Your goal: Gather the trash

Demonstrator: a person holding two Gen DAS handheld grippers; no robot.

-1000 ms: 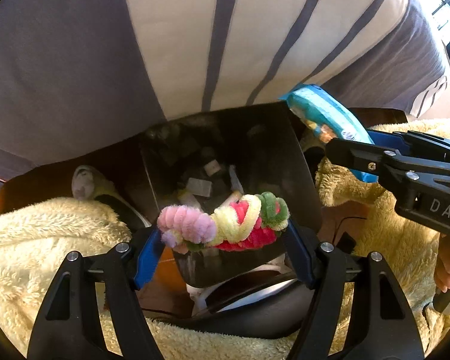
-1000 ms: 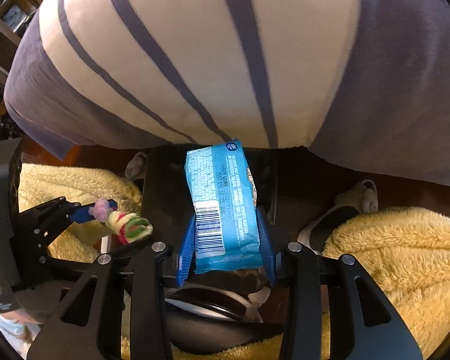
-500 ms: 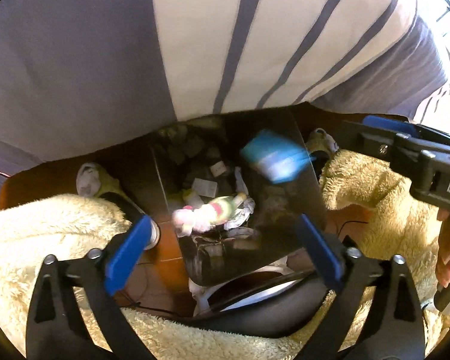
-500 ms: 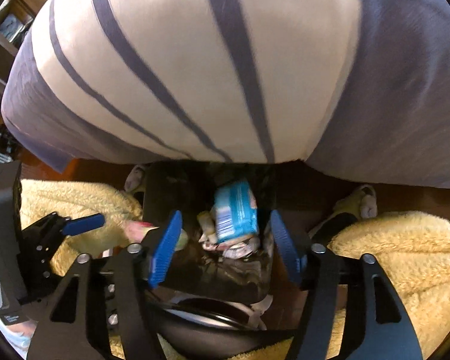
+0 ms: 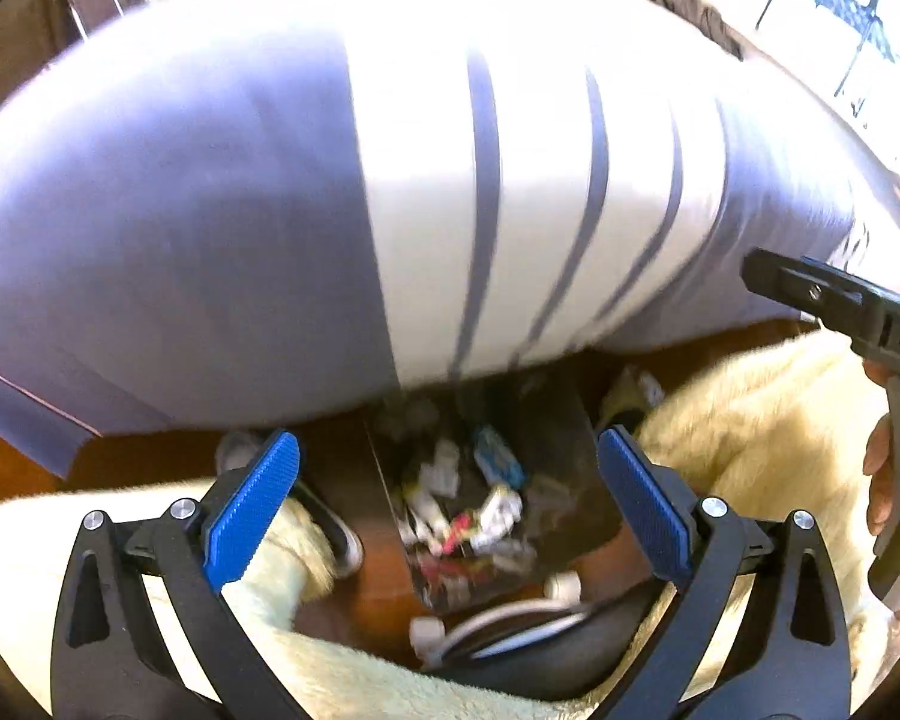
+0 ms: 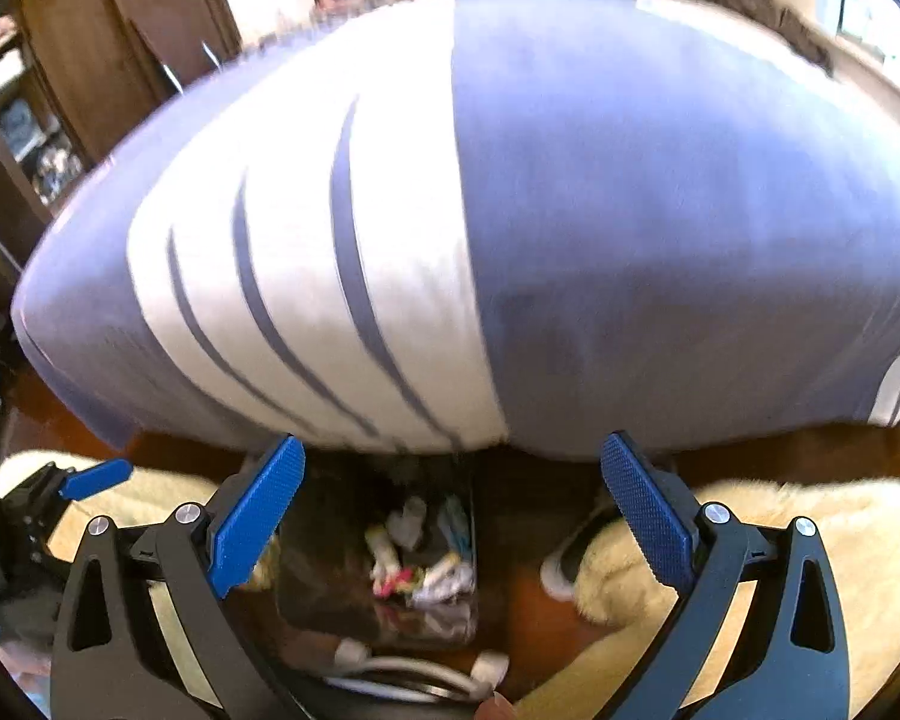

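Your striped shirt (image 5: 450, 192) fills the upper part of both views, a white panel with grey-blue stripes between purple sides. Below it, pale yellow fleece (image 5: 768, 420) covers your legs on either side, with the brown floor (image 5: 150, 462) showing between.

Between your legs stands the dark trash bin (image 5: 564, 438), its mouth facing up at both cameras. In it lies a jumble of trash: the blue wrapper (image 5: 498, 462) rests near the far side, and a pink and red piece (image 5: 459, 525) lies among white scraps (image 5: 498, 510) closer to you. The right wrist view shows the same heap, blurred, in the bin (image 6: 330, 540).

Your left claw (image 5: 447, 492) hangs above the bin with its blue pads (image 5: 252, 504) spread wide and nothing between them. Your right claw (image 6: 453, 504) is likewise wide apart and holds nothing. It also shows at the right edge of the left view (image 5: 858, 312), well above the fleece.
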